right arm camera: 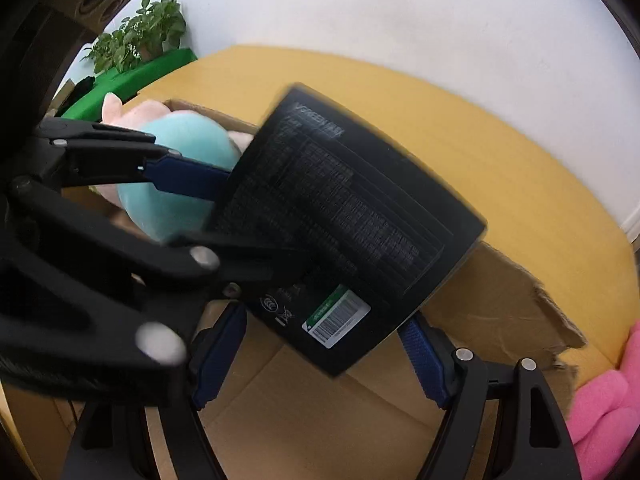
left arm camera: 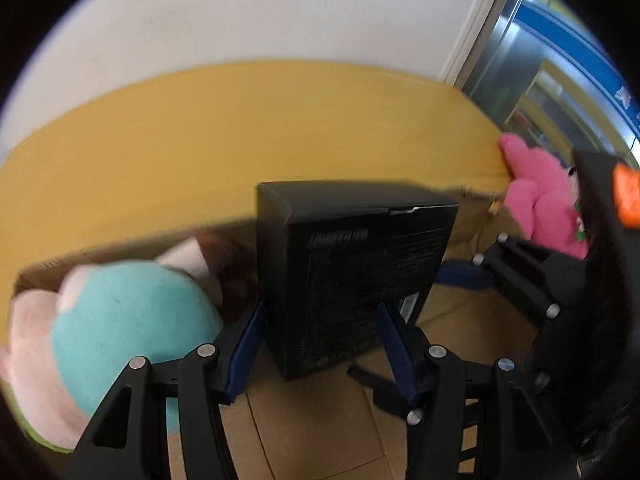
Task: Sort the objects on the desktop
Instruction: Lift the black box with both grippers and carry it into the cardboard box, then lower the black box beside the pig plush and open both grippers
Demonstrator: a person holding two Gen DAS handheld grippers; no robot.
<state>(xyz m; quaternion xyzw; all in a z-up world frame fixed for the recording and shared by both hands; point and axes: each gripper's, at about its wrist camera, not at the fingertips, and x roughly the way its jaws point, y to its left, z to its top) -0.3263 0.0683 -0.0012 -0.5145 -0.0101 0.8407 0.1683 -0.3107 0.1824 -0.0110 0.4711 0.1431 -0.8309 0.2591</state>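
Note:
A black product box (left arm camera: pixel 352 264) with fine print and a barcode label (right arm camera: pixel 336 320) hangs tilted over an open cardboard carton (right arm camera: pixel 500 312). My left gripper (left arm camera: pixel 320 312) is shut on its narrow sides, the blue pads (left arm camera: pixel 394 344) pressing both faces. My right gripper (right arm camera: pixel 322 320) clamps the box's lower corner across its wide sides. The right gripper's fingers (left arm camera: pixel 520 272) show at the right of the left wrist view. A left finger (right arm camera: pixel 188 178) reaches in from the left of the right wrist view. A teal and pink plush toy (left arm camera: pixel 128 312) lies in the carton's left end.
The carton stands on a yellow table (left arm camera: pixel 240 128) against a white wall. A bright pink plush (right arm camera: pixel 600 412) lies on the table outside the carton's torn right flap. Bare cardboard floor (right arm camera: pixel 300 400) shows under the box. A potted plant (right arm camera: pixel 140 36) stands at the far left.

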